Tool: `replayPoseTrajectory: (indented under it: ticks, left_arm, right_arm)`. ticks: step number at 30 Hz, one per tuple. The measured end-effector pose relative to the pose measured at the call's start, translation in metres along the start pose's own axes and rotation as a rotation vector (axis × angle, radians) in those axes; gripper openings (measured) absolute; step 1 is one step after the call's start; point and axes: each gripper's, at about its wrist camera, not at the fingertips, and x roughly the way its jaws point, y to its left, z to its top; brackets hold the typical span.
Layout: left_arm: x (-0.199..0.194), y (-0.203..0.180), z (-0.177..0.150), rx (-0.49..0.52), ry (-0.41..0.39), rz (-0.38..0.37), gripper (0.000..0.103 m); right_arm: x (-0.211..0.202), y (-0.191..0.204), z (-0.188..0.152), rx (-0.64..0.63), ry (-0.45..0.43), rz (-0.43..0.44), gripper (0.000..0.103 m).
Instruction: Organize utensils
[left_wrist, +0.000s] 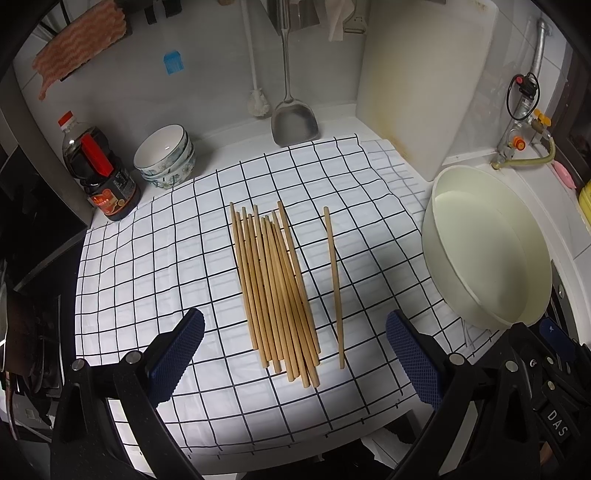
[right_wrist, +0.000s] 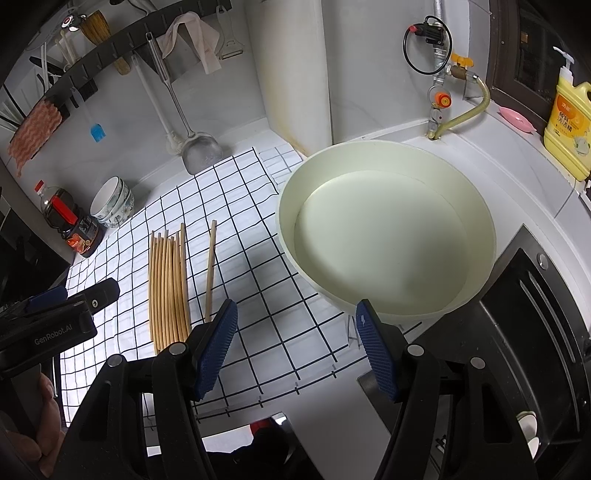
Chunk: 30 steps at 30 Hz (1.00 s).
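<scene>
Chopsticks (left_wrist: 277, 291) are lying bundled on the checked cloth (left_wrist: 147, 266), directly ahead of the left gripper (left_wrist: 295, 354), whose jaws are hanging wide apart and gripping nothing. One single chopstick (left_wrist: 335, 284) is resting just to the bundle's right — apart from it. The right gripper (right_wrist: 295, 350) is likewise gaping, holding nothing, and facing the white basin (right_wrist: 388, 236) — sitting beside the cloth.

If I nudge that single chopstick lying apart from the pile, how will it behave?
The single chopstick looks stiff, thin and light, so it would probably slide or pivot easily. It appears round, so it may roll, though the checked cloth likely slows it. Lying flat, it leaves little to grip.
</scene>
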Motion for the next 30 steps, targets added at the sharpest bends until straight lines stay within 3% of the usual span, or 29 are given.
replayPoseTrajectory:
  ticks: [30]
  left_arm:
    - [-0.0001,0.0018,-0.0005,0.000,0.004,0.000,0.097]
  right_arm:
    - [0.0046,0.0064,-0.0040,0.003,0.004,0.002,0.064]
